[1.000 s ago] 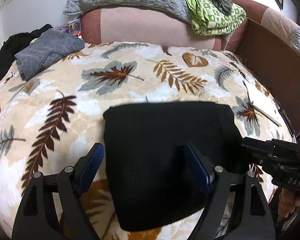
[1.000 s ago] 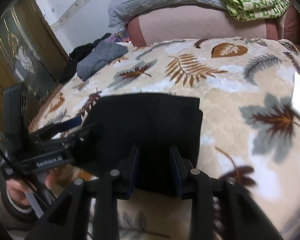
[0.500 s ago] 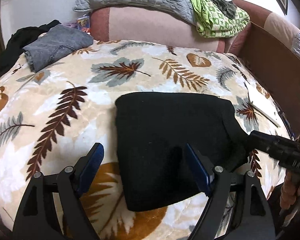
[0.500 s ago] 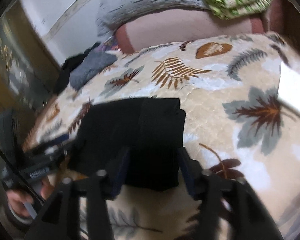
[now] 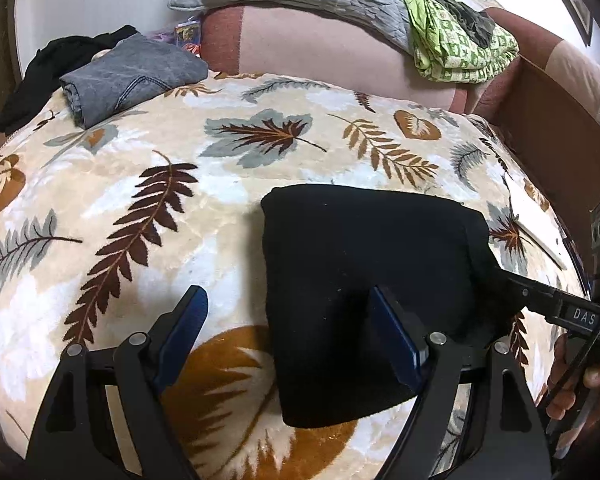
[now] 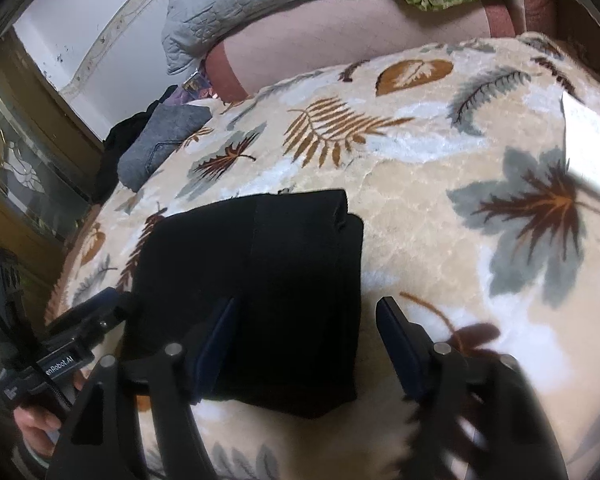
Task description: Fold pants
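Both my grippers gape wide, holding nothing: left gripper (image 5: 288,332), right gripper (image 6: 306,338). Folded black pants (image 5: 364,280) lie on the leaf blanket (image 5: 220,184) between them, long axis near-to-far. Right one is nearer, straddling the pants' right edge.

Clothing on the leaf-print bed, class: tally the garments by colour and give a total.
Black: 2, the folded black pants and a crumpled black garment
Grey: 1, the folded grey jeans
Green: 1, the green patterned garment
Total: 4
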The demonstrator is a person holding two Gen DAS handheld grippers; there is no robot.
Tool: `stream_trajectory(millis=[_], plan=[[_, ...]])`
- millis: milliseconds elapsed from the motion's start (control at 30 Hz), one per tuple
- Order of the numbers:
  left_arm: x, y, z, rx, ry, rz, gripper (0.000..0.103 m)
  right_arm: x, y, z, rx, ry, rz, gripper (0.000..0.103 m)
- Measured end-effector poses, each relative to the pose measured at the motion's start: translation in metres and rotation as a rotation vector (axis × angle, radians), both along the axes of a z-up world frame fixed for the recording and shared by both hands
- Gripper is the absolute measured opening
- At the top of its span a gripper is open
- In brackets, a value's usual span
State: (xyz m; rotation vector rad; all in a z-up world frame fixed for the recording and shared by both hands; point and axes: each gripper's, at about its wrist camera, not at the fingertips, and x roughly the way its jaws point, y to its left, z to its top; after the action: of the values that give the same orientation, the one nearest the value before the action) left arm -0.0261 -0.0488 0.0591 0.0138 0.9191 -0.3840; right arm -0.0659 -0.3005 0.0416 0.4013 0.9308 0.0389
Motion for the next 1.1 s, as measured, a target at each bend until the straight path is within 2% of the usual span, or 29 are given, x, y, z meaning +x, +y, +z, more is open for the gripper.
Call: stream_trajectory(millis=[367, 567, 733, 867, 900, 967, 1033, 1067, 1100], plan=[[0.013, 0.012, -0.008, -0.068, 0.056, 0.011, 0.083, 0.011, -0.006, -0.014, 0.052, 0.027, -0.003, 0.077], [0.016, 0.009, -0.014, -0.106, 0.078, -0.005, 0.084, 0.017, -0.010, -0.025, 0.129, 0.039, 0.010, 0.078], [0.023, 0.011, -0.023, -0.165, 0.123, -0.011, 0.088, 0.018, -0.013, -0.032, 0.192, 0.034, 0.016, 0.079], [0.029, 0.012, -0.031, -0.243, 0.173, -0.022, 0.097, 0.020, -0.010, -0.033, 0.201, 0.018, 0.028, 0.079], [0.029, 0.010, -0.034, -0.263, 0.193, -0.030, 0.101, 0.020, -0.009, -0.034, 0.202, 0.016, 0.031, 0.077], [0.027, 0.005, -0.035, -0.256, 0.174, -0.035, 0.103, 0.020, -0.006, -0.033, 0.186, 0.006, 0.036, 0.070], [0.024, -0.003, -0.034, -0.234, 0.170, -0.076, 0.103, 0.017, -0.004, -0.029, 0.160, -0.014, 0.037, 0.054], [0.023, -0.006, -0.033, -0.226, 0.171, -0.090, 0.100, 0.016, -0.004, -0.027, 0.158, -0.022, 0.036, 0.050], [0.022, -0.009, -0.032, -0.223, 0.166, -0.103, 0.083, 0.015, -0.003, -0.022, 0.149, -0.033, 0.035, 0.045]])
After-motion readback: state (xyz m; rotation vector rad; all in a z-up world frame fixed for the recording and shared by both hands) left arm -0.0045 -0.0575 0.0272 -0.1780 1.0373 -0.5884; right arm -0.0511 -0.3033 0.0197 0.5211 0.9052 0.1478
